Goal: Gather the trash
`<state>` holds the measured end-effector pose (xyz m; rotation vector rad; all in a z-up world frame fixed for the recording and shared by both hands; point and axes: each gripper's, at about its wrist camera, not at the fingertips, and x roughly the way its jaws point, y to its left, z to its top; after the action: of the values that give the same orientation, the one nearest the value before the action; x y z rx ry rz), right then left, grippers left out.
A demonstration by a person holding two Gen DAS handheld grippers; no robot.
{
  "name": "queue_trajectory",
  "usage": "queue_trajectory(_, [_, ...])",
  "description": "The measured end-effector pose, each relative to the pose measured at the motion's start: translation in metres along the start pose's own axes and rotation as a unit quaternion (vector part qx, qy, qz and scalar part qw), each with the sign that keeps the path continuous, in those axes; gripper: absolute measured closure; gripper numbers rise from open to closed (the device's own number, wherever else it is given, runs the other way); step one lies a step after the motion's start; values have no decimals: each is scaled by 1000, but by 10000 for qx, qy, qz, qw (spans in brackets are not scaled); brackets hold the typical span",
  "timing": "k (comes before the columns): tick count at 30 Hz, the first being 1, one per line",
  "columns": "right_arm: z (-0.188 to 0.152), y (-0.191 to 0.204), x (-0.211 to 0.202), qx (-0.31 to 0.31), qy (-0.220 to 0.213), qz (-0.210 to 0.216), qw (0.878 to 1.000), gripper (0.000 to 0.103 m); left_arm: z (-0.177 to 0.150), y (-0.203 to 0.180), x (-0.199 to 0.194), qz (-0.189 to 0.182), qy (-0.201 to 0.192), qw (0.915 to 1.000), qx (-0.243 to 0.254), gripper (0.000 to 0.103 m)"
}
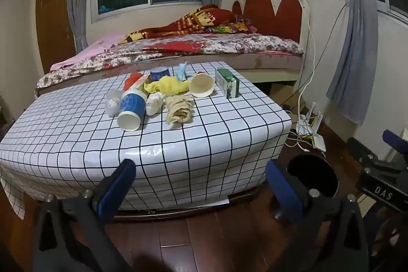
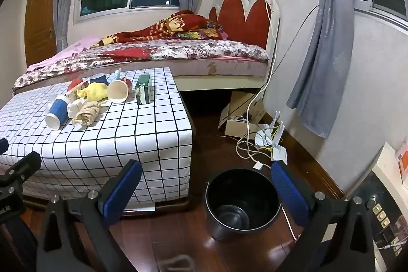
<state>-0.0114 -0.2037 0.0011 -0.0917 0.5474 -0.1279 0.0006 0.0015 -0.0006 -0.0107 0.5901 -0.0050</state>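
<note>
Paper cups [image 1: 131, 106], wrappers, green carton [image 1: 228, 83] heaped mid-tablecloth [image 1: 76, 139]; black bucket [image 2: 242, 203] on floor; left gripper [image 1: 201, 185], right gripper [image 2: 206, 182] held spread, empty.

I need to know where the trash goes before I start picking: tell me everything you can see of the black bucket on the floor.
The black bucket stands upright on the dark wooden floor, just off the corner of the table with the checked cloth. It is round, glossy, plastic-looking, with a thin wire handle lying down along its rim. Its mouth is open and it looks empty; the bare bottom shows. Nothing touches it but the floor. A white cable lies behind it.
</note>
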Motion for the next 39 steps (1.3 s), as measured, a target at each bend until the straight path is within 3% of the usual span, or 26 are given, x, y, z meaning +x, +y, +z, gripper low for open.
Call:
queue_trajectory(8, [0,1,-1,12,-16,7,10000,1,1,10,3,-74,104,9998,-180,1])
queue_trajectory(10, [0,1,0,17,-16,17,10000,1,-1,6,1,27,27,10000,0,1])
queue_trajectory(39, [-2,3,0,25,11,42,10000,1,-3,6,1,55,13,10000,34,1])
